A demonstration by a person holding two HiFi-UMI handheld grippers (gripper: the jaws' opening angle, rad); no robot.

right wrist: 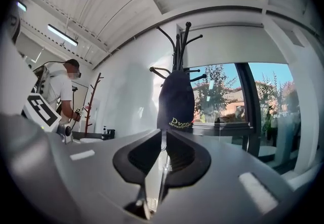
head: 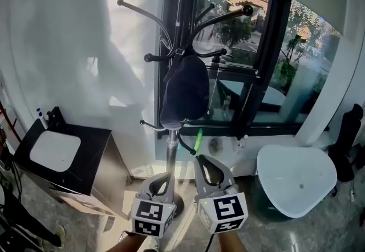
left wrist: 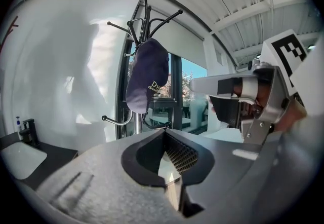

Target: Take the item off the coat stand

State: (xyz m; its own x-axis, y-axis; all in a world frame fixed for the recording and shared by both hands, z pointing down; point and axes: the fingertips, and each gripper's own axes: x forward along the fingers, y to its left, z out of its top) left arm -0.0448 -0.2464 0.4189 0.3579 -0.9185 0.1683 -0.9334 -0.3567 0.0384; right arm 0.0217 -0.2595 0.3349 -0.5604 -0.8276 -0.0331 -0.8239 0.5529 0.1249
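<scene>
A dark navy cap (head: 185,94) hangs on a hook of the black coat stand (head: 171,151), in front of the window. The cap also shows in the left gripper view (left wrist: 147,73) and in the right gripper view (right wrist: 175,99), with pale lettering near its lower edge. Both grippers are held low, well short of the cap. My left gripper (head: 164,179) points up beside the stand's pole, jaws together and empty (left wrist: 164,134). My right gripper (head: 202,161) sits just right of it, its jaws together with nothing between them (right wrist: 163,134).
A black cabinet with a white basin (head: 56,151) stands at the left against the white wall. A white rounded table (head: 296,179) is at the lower right. Black window frames (head: 268,45) run behind the stand. A person in a white shirt (right wrist: 61,91) shows far left.
</scene>
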